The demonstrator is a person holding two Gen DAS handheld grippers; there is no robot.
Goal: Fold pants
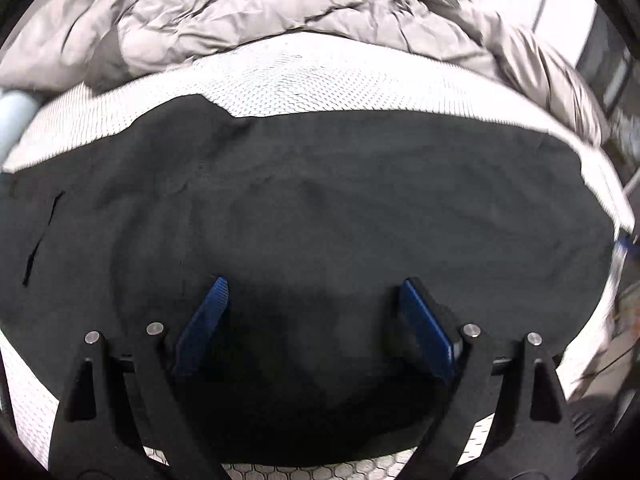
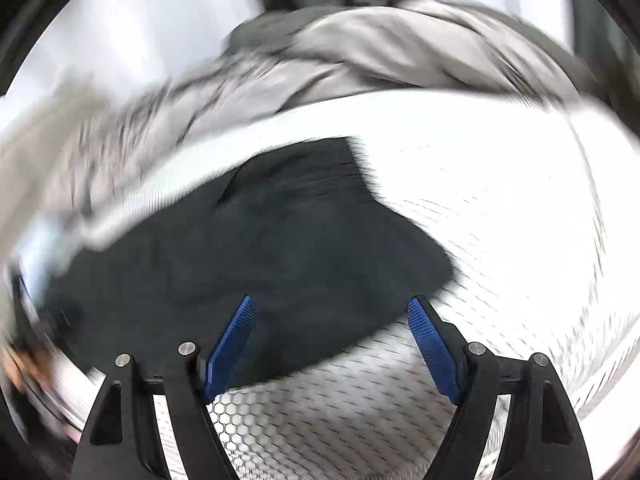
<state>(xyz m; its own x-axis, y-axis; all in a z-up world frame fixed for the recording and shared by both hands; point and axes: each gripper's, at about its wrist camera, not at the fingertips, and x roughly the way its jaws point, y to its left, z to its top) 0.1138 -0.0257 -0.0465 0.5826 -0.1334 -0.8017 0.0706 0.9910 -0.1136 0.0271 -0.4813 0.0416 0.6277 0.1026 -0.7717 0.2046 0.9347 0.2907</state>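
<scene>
Dark pants (image 1: 320, 208) are lying spread flat on a white, honeycomb-patterned mattress (image 1: 280, 76). In the left wrist view they are covering most of the surface, reaching close to its near edge, with a bare white strip of mattress showing along the far edge. A slit-like pocket opening is showing on the cloth at the left side of that view.

Left gripper (image 1: 316, 304) is hovering over the pants with its blue pads (image 1: 204, 324) spread wide. Nothing is between them; the cloth below is lying unpinched.

Right gripper (image 2: 330, 320) is likewise standing wide open and holding nothing. Its view is heavily motion-blurred. One straight-cut end of the pants (image 2: 248, 248) is lying in front of it, with bare mattress (image 2: 500, 200) to the right and at the near edge. The left pad (image 2: 232, 344) is sitting over dark cloth, the right one over white surface; whether either is touching cannot be told.

A crumpled grey duvet (image 1: 248, 12) is piled along the far edge of the mattress, beyond the pants and not touching them.
</scene>
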